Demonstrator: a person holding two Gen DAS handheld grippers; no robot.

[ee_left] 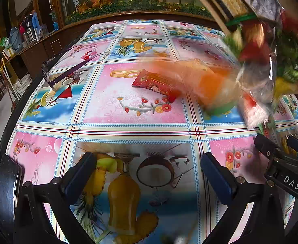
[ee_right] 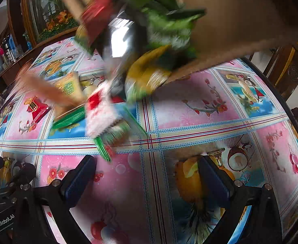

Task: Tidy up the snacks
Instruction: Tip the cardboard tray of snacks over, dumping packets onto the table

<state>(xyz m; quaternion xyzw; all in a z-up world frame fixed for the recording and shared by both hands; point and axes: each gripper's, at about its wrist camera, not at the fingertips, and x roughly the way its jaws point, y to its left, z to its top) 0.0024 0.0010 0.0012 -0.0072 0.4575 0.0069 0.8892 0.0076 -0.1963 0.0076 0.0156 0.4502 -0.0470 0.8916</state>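
A tipped cardboard box [ee_right: 240, 20] hangs above the table and several blurred snack packets [ee_right: 149, 40] spill out of it; they also show in the left wrist view [ee_left: 260, 50]. A red snack packet [ee_left: 155, 82] lies flat on the table, also in the right wrist view [ee_right: 36, 108]. An orange packet [ee_left: 201, 79] is blurred in mid-fall. A red-and-white packet [ee_right: 99, 111] and green packets [ee_right: 71, 120] land near the middle. My left gripper [ee_left: 149, 174] is open and empty over the tablecloth. My right gripper [ee_right: 147, 174] is open and empty; it also shows in the left wrist view [ee_left: 281, 146].
A round table with a colourful pink and blue tablecloth [ee_left: 132, 109]. A pair of glasses [ee_left: 53, 73] lies at the far left of the table. A wooden cabinet with flowers [ee_left: 128, 0] stands behind. A wooden chair [ee_right: 287, 71] stands at the right.
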